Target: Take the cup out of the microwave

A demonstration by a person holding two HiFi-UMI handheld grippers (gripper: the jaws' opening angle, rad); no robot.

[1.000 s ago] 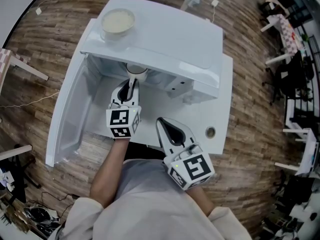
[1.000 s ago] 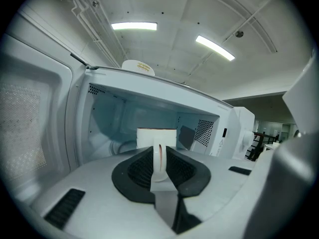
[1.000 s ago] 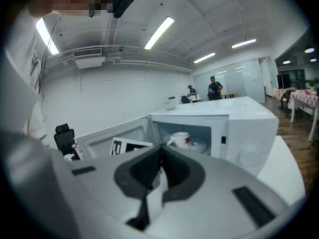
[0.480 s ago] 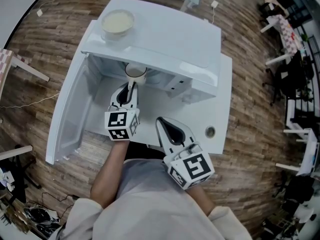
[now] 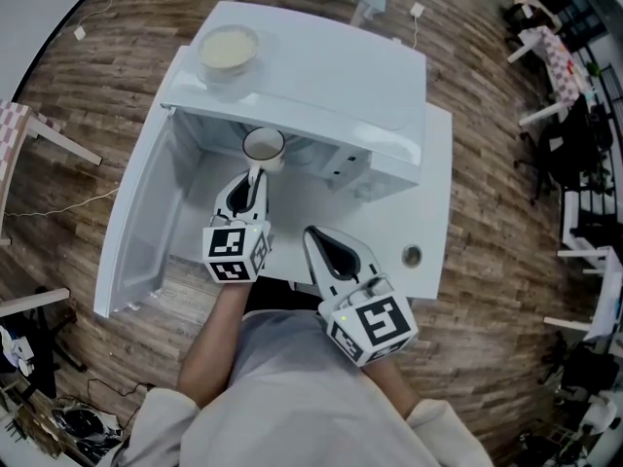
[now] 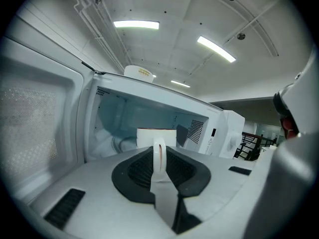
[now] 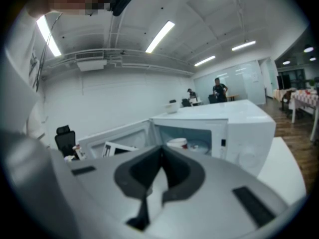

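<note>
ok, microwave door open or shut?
Open. The door swings out left of the microwave, and the cup shows at the cavity mouth.

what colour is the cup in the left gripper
White. The cup shows best in the left gripper view.

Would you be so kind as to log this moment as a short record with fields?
microwave: white, on the table, door swung open to the left
cup: white, at the cavity mouth, handle toward the person
left tool: shut on the cup's handle
right tool: shut, empty, in front of the microwave
bowl: on top of the microwave
</note>
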